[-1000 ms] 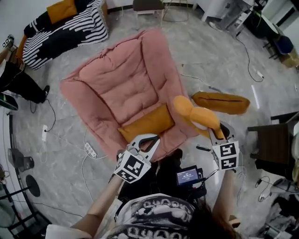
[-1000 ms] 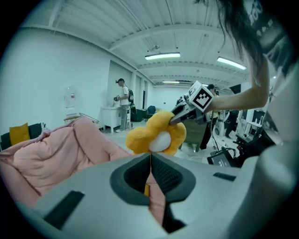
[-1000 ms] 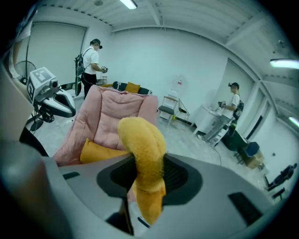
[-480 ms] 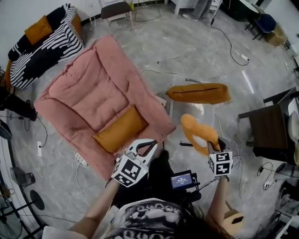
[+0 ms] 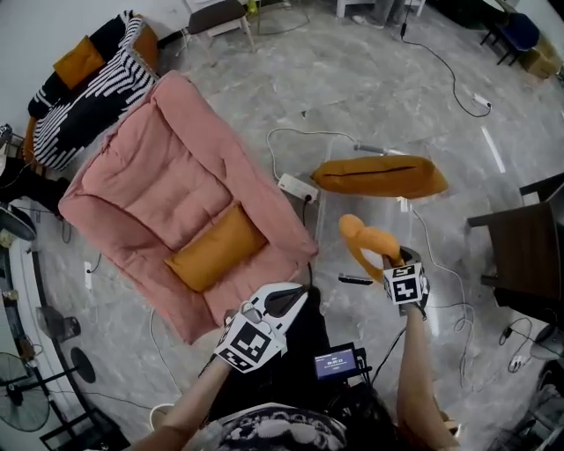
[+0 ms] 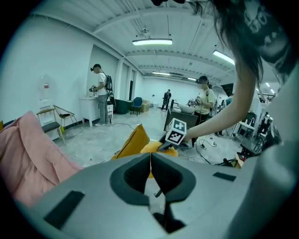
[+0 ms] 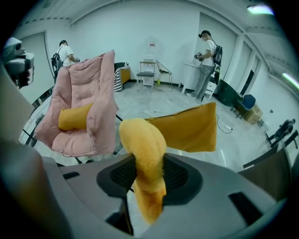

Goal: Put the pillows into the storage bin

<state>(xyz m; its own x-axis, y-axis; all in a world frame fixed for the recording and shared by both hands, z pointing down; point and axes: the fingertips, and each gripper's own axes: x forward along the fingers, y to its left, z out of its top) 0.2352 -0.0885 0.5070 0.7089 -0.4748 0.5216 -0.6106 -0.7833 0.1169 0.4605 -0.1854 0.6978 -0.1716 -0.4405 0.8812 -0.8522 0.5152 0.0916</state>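
My right gripper [image 5: 394, 262] [image 7: 145, 173] is shut on a fuzzy yellow-orange pillow [image 5: 368, 245] [image 7: 142, 144], which sticks up from between the jaws. It hangs over the near part of a clear storage bin [image 5: 328, 216] whose outline is faint. A flat orange pillow [image 5: 379, 176] [image 7: 187, 126] sits at the bin's far side. Another orange pillow [image 5: 216, 247] [image 7: 74, 116] lies on the big pink cushion [image 5: 167, 176] [image 7: 88, 93]. My left gripper [image 5: 286, 296] [image 6: 150, 163] is shut and holds nothing, near the pink cushion's front corner.
A white power strip [image 5: 297, 187] and cables lie on the grey floor between cushion and bin. A striped sofa [image 5: 88, 97] stands far left, a dark table [image 5: 529, 255] at the right, a chair [image 5: 220, 13] at the back. People stand far off.
My right gripper has carried the fuzzy pillow away from the pink cushion's edge to the clear bin. The left gripper has stayed shut and empty.
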